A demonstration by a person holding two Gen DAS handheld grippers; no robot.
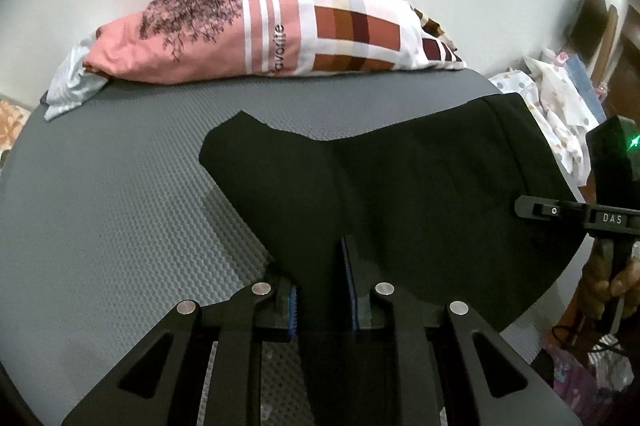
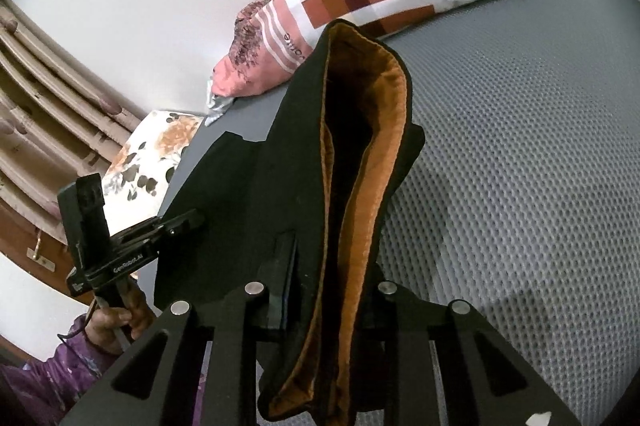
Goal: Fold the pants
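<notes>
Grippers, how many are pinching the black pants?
2. The left gripper pinches the pants near their edge; the right gripper pinches the end with the orange lining.

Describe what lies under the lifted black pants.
Under the black pants, the grey textured mat shows, shadowed near their edge. Anything beneath the draped cloth is hidden.

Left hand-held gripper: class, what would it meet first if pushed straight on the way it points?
The black pants already clamped in the left hand-held gripper; beyond that fabric, probably the grey textured mat, though depth is unclear.
</notes>
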